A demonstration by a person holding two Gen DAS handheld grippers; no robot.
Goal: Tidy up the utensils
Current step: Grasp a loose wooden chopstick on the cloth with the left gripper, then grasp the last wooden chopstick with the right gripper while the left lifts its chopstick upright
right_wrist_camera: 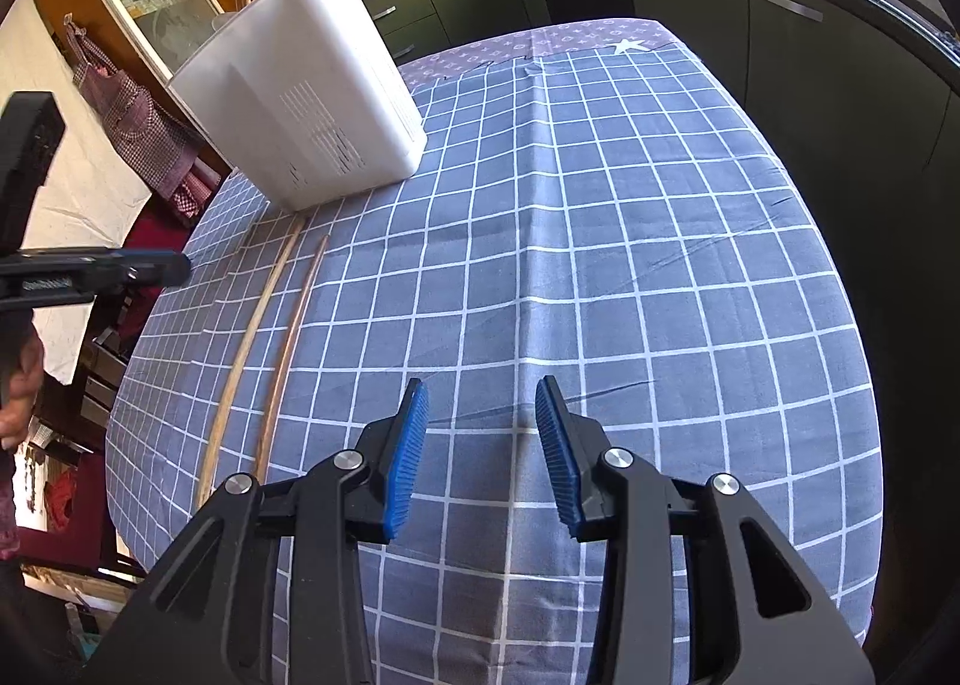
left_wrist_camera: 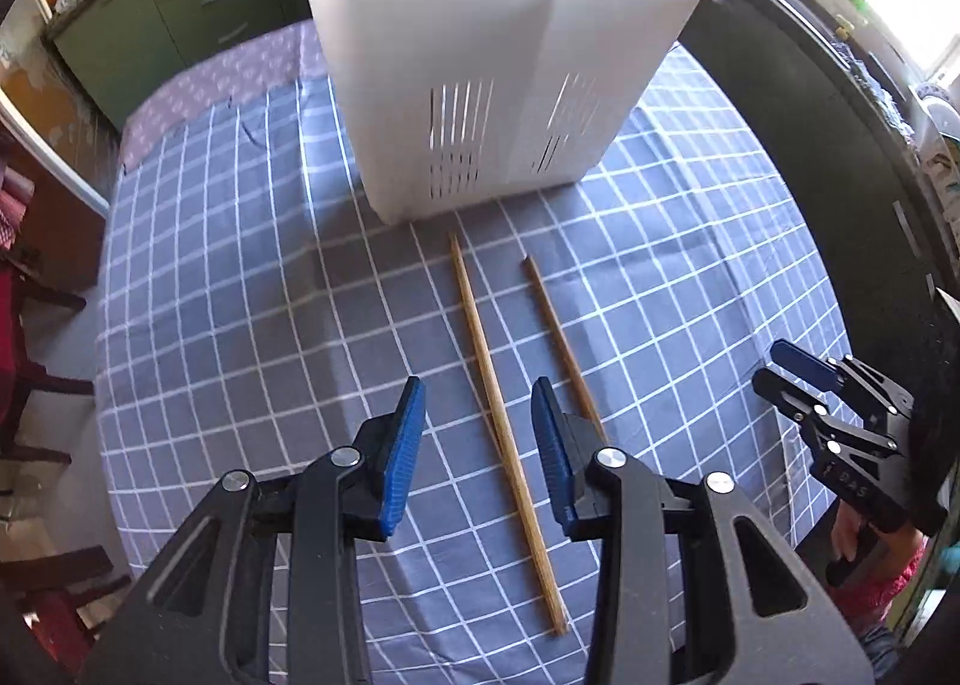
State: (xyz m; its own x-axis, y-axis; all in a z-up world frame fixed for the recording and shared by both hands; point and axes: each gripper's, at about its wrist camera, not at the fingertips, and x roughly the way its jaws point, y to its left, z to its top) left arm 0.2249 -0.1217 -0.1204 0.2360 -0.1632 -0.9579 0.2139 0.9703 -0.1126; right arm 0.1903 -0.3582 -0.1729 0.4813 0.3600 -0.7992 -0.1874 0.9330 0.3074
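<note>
On the checked tablecloth (left_wrist_camera: 240, 277), your left gripper (left_wrist_camera: 478, 445) stands apart over the lighter chopstick (left_wrist_camera: 510, 445); your right gripper (right_wrist_camera: 482, 445) is apart, holding nothing.

Legible text is confined to one item. Lower right of the left wrist view: the black body of the right gripper (left_wrist_camera: 798, 370) bears pale letters that appear to read "DAS". Elsewhere in either view no label, brand or number is readable.
</note>
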